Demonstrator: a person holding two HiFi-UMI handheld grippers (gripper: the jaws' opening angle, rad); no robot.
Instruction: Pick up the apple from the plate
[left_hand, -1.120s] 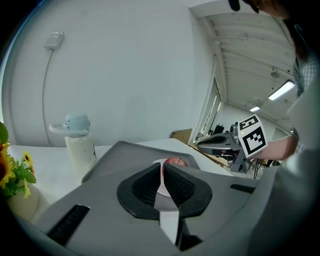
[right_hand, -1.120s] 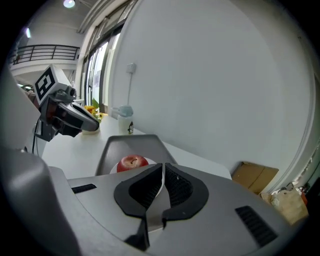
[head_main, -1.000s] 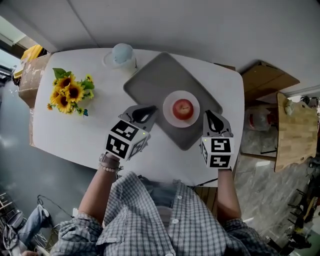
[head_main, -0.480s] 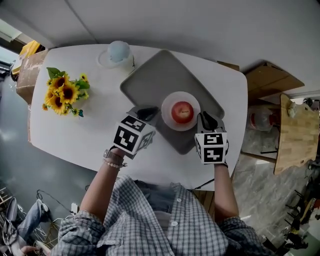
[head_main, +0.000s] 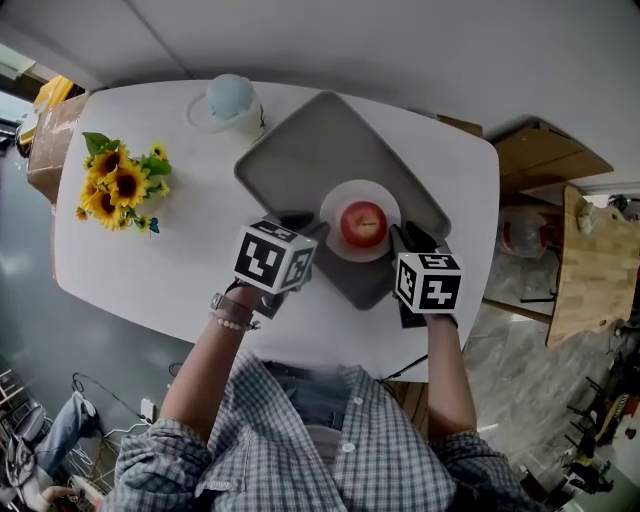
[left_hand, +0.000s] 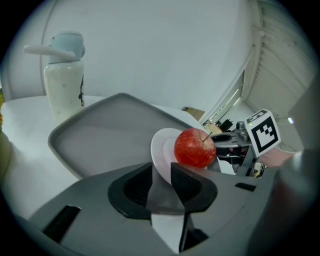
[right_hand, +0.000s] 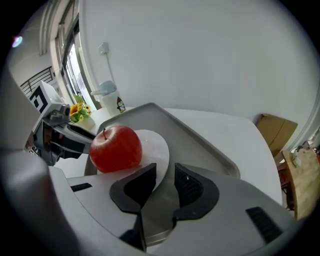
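A red apple (head_main: 363, 221) sits on a small white plate (head_main: 334, 199), which rests on a grey tray (head_main: 300, 150). My left gripper (head_main: 306, 227) is at the plate's left rim. My right gripper (head_main: 402, 236) is at the plate's right rim. In the left gripper view the apple (left_hand: 195, 148) lies just beyond my left gripper (left_hand: 161, 169). Its jaws stand almost together, and only the plate's edge (left_hand: 161, 147) shows past them. In the right gripper view the apple (right_hand: 115, 148) and plate (right_hand: 156, 150) lie just ahead of my right gripper (right_hand: 165, 174), whose jaws are likewise drawn in and clamp nothing.
A pale blue-lidded jug (head_main: 231, 100) stands at the table's far edge, and sunflowers (head_main: 113, 182) lie at the far left. The white table (head_main: 150, 270) ends close behind both grippers. Wooden furniture (head_main: 590, 250) and a floor lie to the right.
Both grippers have moved inward and forward, from beside the tray's near edge up to the plate's left and right rims. The apple and plate have not moved.
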